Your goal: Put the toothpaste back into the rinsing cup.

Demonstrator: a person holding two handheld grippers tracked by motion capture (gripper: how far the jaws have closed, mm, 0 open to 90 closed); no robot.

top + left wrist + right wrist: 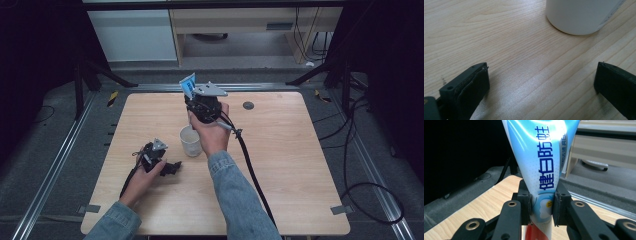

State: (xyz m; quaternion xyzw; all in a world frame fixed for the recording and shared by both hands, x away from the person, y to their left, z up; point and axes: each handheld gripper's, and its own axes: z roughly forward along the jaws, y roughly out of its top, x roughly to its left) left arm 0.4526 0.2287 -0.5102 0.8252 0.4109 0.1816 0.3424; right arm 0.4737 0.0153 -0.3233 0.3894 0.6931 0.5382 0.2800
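High view shows a toothpaste tube (188, 85) clamped in the right gripper (192, 95) just beyond a white cup (190, 141), so it is best kept upright and lowered centrally, while the cup is steadied by the open left gripper (172, 167).

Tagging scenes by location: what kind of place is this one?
Probably a lab data-collection rig, not a home. A bare wooden table stands inside a metal rail frame with black curtains, cables trail on grey floor, and office furniture stands behind.
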